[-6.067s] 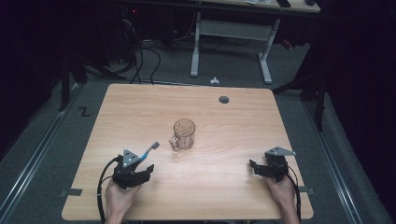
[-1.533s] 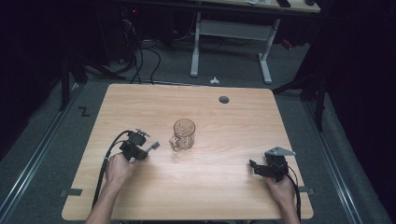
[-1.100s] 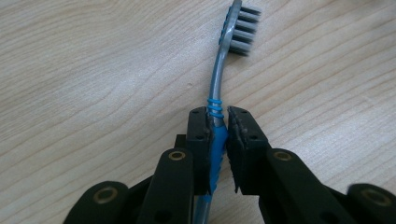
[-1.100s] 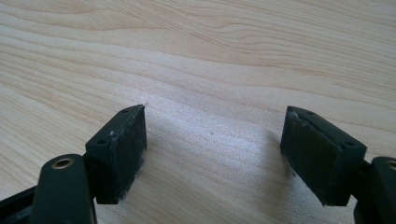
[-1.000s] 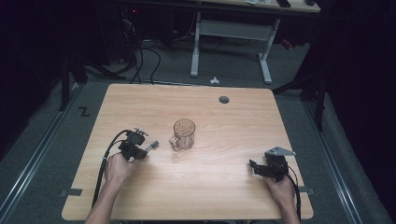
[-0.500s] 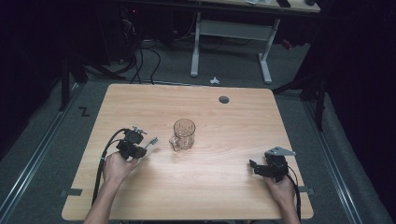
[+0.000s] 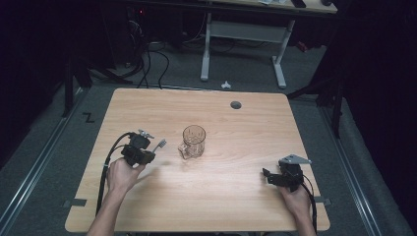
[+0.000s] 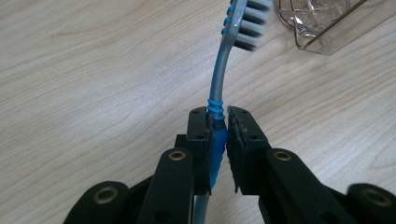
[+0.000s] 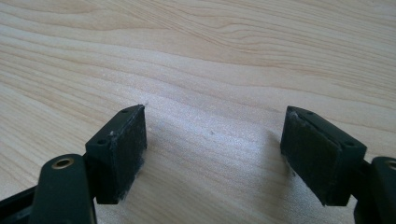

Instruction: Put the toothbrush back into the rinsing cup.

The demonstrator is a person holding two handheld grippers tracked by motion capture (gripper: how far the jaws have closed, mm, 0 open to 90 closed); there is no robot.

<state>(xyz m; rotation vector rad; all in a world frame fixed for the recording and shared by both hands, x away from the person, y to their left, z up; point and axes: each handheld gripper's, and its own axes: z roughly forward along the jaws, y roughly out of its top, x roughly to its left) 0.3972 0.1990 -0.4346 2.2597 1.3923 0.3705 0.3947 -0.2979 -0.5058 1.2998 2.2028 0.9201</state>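
Observation:
A clear glass mug (image 7: pixel 193 140) stands upright near the middle of the wooden table (image 7: pixel 246 123); its edge shows as clear glass (image 8: pixel 322 21) in the left gripper view. My left gripper (image 8: pixel 218 122) is shut on a grey and blue toothbrush (image 8: pixel 219 79), bristle head pointing toward the mug. In the high view the left gripper (image 7: pixel 142 150) is left of the mug, with the toothbrush (image 7: pixel 160 144) head a short way from it. My right gripper (image 7: pixel 269 176) rests at the table's front right, and in its own view the right gripper (image 9: pixel 215 140) is open over bare wood.
A round cable hole (image 7: pixel 236 104) sits near the table's far edge. Beyond the table stands a white desk frame (image 7: pixel 241 37) with cables on the dark floor. Black cables trail from both grippers toward the front edge.
The left gripper has carried the toothbrush forward from the front left to beside the mug, and over the last second it has edged slightly closer. The right gripper has stayed put.

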